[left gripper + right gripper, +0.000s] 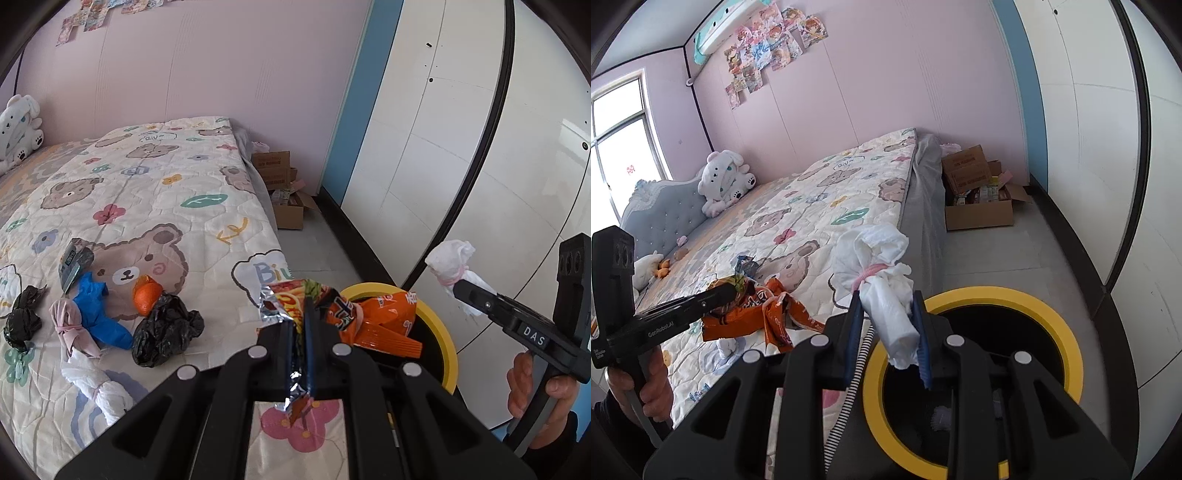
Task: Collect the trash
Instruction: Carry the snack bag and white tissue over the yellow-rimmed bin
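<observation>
The left gripper [301, 325] points forward and down over the edge of the bed, the hand behind it [646, 384] wrapped around its black handle. Its jaws are pressed together on a crumpled orange foil snack wrapper [369, 314], whose silver-lined end trails back between the fingers while the orange bulk spills forward and to the right, hanging over the near rim of the round black bin with the yellow rim [441, 332].

The right gripper [890, 332] tilts down likewise, gripped by the other hand [532, 384] from below. Its blue-padded jaws stand partly apart, pinching a white tissue bundle tied with a pink elastic band [882, 280]; the bundle sits just above the bin's open mouth, at its near-left rim.

Left of the left gripper, on the bear-patterned quilt [166, 206], lie a crumpled black plastic bag [166, 332], a blue glove [99, 314], a piece of orange peel [146, 299] and another tied tissue bundle [96, 387].
</observation>
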### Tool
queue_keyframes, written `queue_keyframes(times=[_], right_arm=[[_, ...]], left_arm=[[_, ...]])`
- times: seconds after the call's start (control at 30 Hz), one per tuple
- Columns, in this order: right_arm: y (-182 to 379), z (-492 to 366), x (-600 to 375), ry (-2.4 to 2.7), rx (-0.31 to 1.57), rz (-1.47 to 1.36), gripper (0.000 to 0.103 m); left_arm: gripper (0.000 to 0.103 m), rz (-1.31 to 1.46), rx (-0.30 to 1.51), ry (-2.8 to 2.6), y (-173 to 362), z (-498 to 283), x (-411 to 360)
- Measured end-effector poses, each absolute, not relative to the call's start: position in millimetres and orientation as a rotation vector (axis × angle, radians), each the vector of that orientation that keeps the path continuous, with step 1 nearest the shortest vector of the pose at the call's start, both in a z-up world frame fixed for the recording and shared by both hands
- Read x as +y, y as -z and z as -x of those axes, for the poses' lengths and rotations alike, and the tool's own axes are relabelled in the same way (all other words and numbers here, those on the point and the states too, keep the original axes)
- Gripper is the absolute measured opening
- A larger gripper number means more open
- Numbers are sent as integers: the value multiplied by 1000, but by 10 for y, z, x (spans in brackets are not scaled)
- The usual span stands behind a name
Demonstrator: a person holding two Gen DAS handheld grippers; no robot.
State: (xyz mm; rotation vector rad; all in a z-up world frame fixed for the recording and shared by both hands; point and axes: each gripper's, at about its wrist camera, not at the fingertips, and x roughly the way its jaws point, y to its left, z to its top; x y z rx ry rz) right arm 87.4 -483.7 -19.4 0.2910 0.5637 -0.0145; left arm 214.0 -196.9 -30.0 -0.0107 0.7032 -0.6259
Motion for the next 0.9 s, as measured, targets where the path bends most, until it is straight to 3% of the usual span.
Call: queue_keyframes(times=[0.9], right_arm=[[583, -917, -5529, 129, 609, -371, 25]], left_arm=[[5, -93, 813, 736, 787, -2181, -3000]])
